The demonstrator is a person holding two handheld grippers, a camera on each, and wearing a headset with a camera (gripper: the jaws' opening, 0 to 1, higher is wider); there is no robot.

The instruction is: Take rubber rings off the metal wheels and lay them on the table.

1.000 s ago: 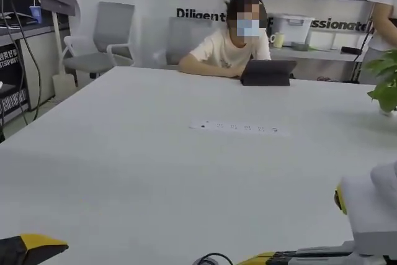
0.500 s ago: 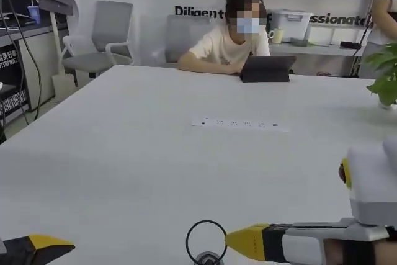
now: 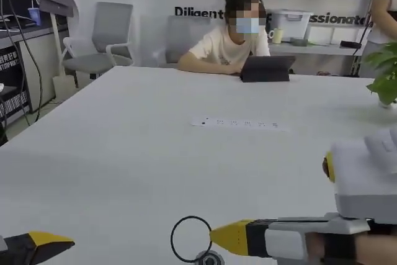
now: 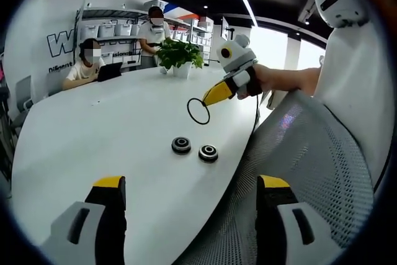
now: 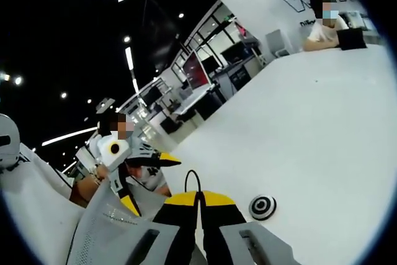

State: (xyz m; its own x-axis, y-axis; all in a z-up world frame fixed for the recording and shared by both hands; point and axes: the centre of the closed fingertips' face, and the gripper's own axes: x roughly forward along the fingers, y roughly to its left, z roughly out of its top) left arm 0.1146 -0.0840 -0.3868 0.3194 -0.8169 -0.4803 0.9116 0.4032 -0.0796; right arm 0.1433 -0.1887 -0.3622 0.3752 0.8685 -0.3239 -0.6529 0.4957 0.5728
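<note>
Right gripper: its yellow-tipped fingers are pressed together on a thin black rubber ring, which hangs from the tips clear above the white desk near its near edge; I'd say it is lifted this way so it can be carried clear of the wheels
Wheels: two small round metal wheels with dark rims sit side by side on the desk, just below the hanging ring; whether either has rubber on it I cannot tell
Left gripper: fingers spread, holding nothing, low at the near left, well apart from the wheels, seemingly ready to steady a wheel
Next, as I judge: lower the ring flat onto bare desk beside the wheels, then part the fingers
</note>
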